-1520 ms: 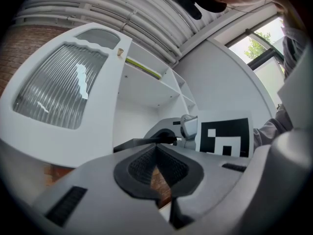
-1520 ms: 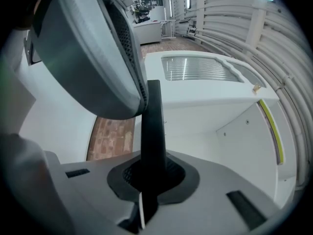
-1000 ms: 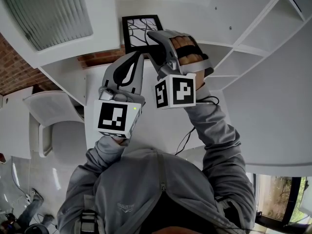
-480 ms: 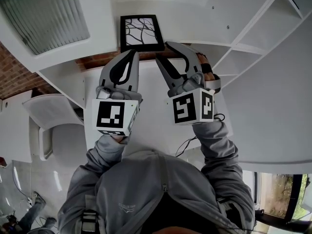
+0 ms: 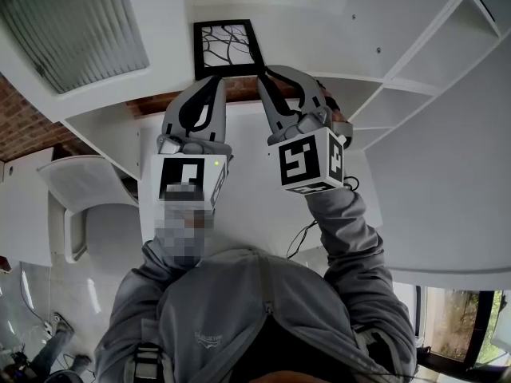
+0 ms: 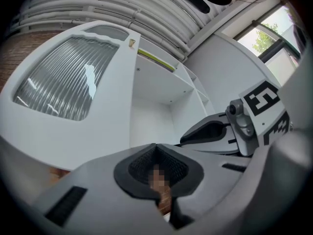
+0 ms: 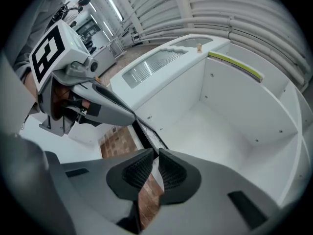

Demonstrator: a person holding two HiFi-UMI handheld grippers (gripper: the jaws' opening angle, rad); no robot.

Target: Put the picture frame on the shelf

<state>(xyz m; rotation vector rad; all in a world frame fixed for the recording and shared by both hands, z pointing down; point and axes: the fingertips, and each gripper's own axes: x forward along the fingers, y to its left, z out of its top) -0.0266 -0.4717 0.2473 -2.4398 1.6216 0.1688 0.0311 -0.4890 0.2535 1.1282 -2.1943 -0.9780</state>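
Right claw (image 5: 261, 71) is closing on the frame (image 5: 227, 48) corner at its tips; left claw (image 5: 216, 83) beside it is clenched, empty. We judge we're seating it on the shelf (image 5: 319, 22). Next calls for steadying it upright, then letting go.

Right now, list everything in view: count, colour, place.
picture frame: 1, black, branch print, at the open shelf compartment, top centre
shelf unit: 1, white, several compartments, ahead and to the right
ribbed panel: 1, grey-white, in the white door, upper left
brick surface: 1, reddish-brown, left
chair: 1, white, lower left
cable: 1, black, beside the right sleeve
hoodie: 1, grey, on the person, bottom
left gripper: 1, grey, jaws together, empty, just below the frame
right gripper: 1, grey, jaws closing on the frame's lower right corner
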